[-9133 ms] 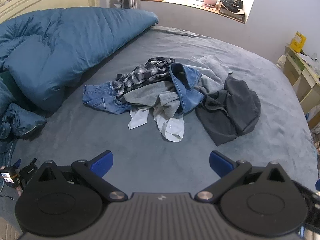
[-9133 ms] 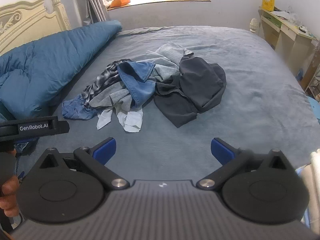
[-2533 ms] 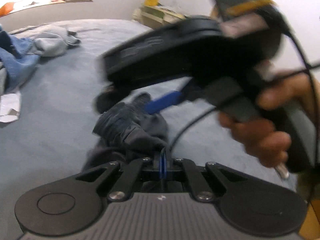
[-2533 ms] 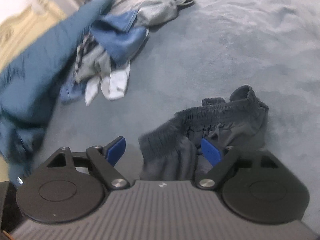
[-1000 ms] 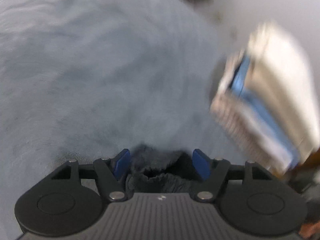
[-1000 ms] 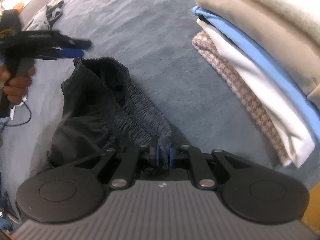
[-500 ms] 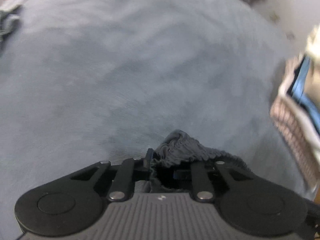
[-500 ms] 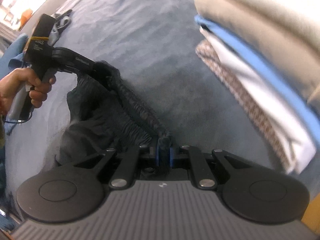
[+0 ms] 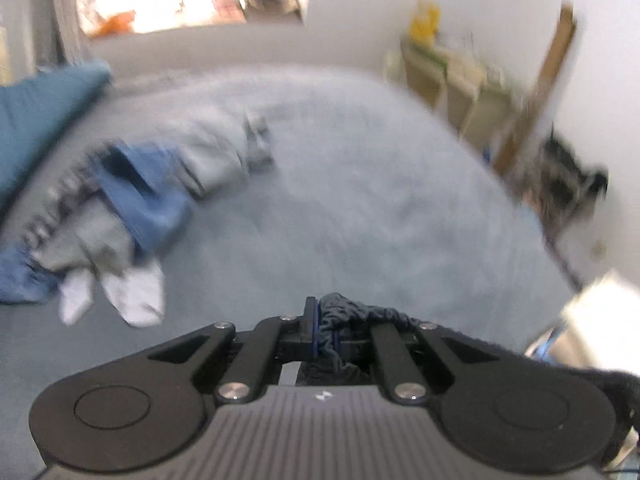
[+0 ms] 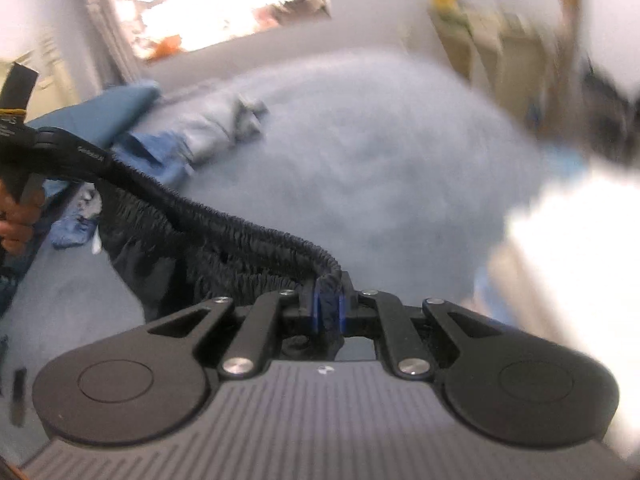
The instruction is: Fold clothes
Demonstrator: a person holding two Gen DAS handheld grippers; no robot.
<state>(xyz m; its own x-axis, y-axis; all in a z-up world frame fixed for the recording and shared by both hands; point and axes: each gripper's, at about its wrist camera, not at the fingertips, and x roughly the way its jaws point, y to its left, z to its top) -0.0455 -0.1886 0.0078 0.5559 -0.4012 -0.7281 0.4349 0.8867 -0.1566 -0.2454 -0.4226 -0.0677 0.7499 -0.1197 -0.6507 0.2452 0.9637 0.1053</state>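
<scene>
Dark shorts held above grey bed, elastic waistband stretched between both grippers. Left gripper jaws just closed, pinching one waistband end. Right gripper jaws clamped on other end. Pile of unfolded clothes lies farther back on bed, left side. Views blurred.

The shorts have a very dark grey, nearly black colour. Both grippers are black with blue pads. The bed sheet is grey-blue. In the pile of clothes at the left of the frame, one garment is denim blue, others light grey and white. The duvet at upper left is teal blue.
</scene>
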